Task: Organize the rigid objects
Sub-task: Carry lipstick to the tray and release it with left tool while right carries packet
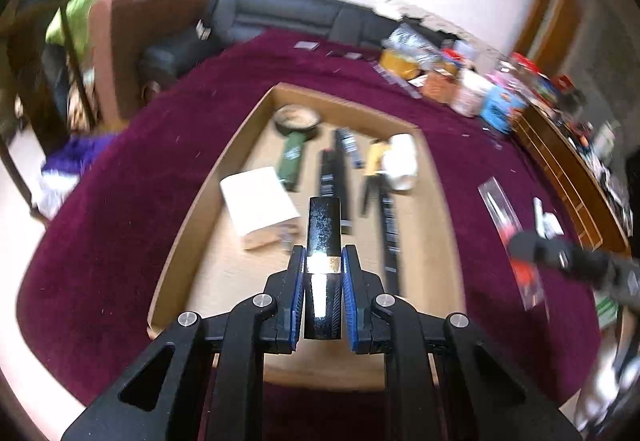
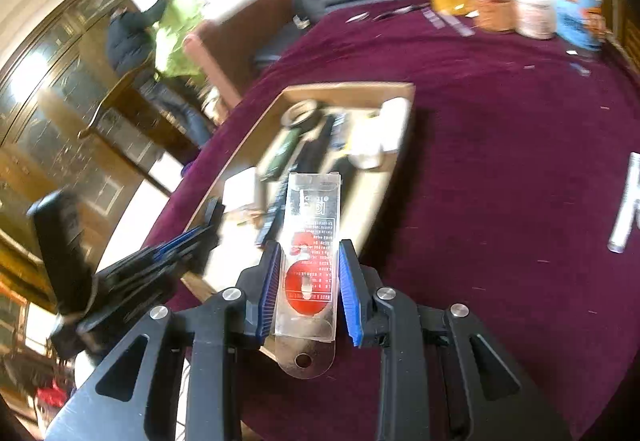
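**Both claws loaded above the cardboard tray**

The left claw (image 1: 323, 265) is closed on a glossy black tube (image 1: 324, 237) with a gold band. The blue pads press its two sides, just at the band, and the tube points forward over the cardboard tray (image 1: 182, 229) on the table (image 1: 120, 201) with the purple cloth. The tube looks hard, light and very smooth, so I judge it can slip or turn between the pads; a hold near the middle, as here, seems the safest.

In the tray lie a white box (image 1: 258, 201), a green tube (image 1: 292, 161), some long black sticks (image 1: 340, 169) and a white cup (image 1: 400, 161).

The right claw (image 2: 307, 273) is closed on a clear plastic blister pack (image 2: 310, 241) with a red item inside. The pads grip its long edges, and its hang-hole end sticks out toward the camera. It hovers by the near edge of the tray. This pack seems very light and thin; it may bend or crack under strong pressure, so a gentle grip on the edges is better.
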`<state>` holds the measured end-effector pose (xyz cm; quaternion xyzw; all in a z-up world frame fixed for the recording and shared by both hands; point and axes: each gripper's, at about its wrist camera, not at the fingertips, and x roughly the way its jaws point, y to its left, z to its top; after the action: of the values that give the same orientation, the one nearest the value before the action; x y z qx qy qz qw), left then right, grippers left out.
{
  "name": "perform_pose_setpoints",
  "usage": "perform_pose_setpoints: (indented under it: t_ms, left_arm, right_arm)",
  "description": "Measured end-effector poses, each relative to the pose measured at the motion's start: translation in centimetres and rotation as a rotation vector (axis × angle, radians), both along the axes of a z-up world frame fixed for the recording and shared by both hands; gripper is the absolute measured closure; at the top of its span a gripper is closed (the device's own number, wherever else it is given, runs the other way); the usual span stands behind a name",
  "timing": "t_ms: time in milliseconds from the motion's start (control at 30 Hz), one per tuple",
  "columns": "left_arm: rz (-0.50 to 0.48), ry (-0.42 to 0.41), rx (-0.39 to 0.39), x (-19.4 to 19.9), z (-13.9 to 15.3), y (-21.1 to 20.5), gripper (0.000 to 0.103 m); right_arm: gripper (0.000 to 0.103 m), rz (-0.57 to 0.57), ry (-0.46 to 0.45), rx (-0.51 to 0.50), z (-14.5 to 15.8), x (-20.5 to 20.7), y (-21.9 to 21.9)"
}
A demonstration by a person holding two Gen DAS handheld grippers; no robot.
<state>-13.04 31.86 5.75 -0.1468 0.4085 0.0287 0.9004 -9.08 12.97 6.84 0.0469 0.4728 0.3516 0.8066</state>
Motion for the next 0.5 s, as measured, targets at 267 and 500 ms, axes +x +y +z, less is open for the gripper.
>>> perform_pose_setpoints:
  t_ms: [267,500]
  left_arm:
    - [0.018,0.041,-0.046,1.0,-2.8,2.1,0.088]
    - [0.047,-0.04,-0.02,-0.4,-1.7,2.6,0.064]
  right_arm:
    - [0.076,0.102,0.099,-0.038,-3.7,-0.4,5.8]
    - [0.074,0.108,0.096,-0.108,-5.7,-0.7,7.1]
